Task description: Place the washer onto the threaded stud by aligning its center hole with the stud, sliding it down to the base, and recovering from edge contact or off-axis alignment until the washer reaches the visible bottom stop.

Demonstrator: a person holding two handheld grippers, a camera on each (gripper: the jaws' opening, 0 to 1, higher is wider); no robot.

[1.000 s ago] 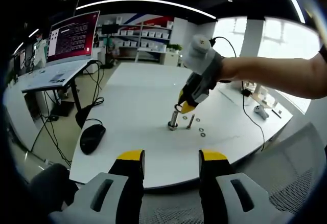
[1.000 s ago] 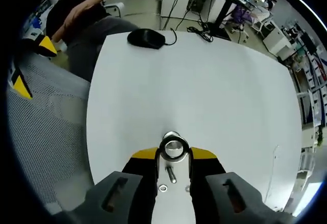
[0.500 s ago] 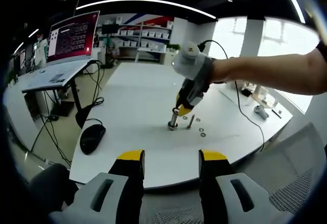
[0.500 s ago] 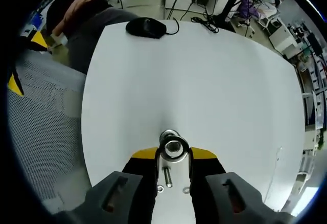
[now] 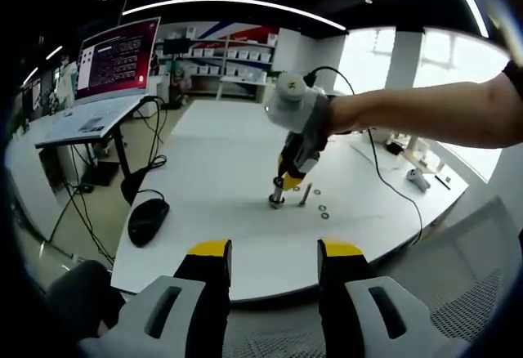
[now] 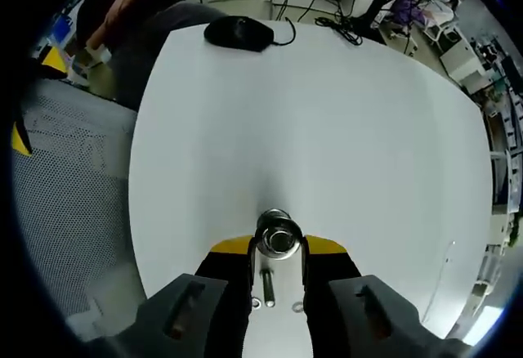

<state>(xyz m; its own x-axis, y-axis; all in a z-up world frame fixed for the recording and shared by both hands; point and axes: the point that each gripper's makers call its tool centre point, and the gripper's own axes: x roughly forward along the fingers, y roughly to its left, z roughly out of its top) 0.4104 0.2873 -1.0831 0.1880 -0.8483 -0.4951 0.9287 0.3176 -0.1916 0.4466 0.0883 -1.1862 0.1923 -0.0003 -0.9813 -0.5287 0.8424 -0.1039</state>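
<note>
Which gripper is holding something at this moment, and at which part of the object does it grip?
The right gripper holds the washer by its outer rim, one jaw on each side, above the stud. The left gripper is open and holds nothing.

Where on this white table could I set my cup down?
Bare: the table between the mouse and the stud, and its far end. Crowded: around the stud, where the right gripper works beside loose washers.

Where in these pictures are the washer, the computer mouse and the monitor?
washer (image 6: 279,237): right gripper view, on its metal ring, between the fingers.
computer mouse (image 5: 148,219): left gripper view, on the middle of its black shell.
monitor (image 5: 116,58): left gripper view, on its lit screen.
</note>
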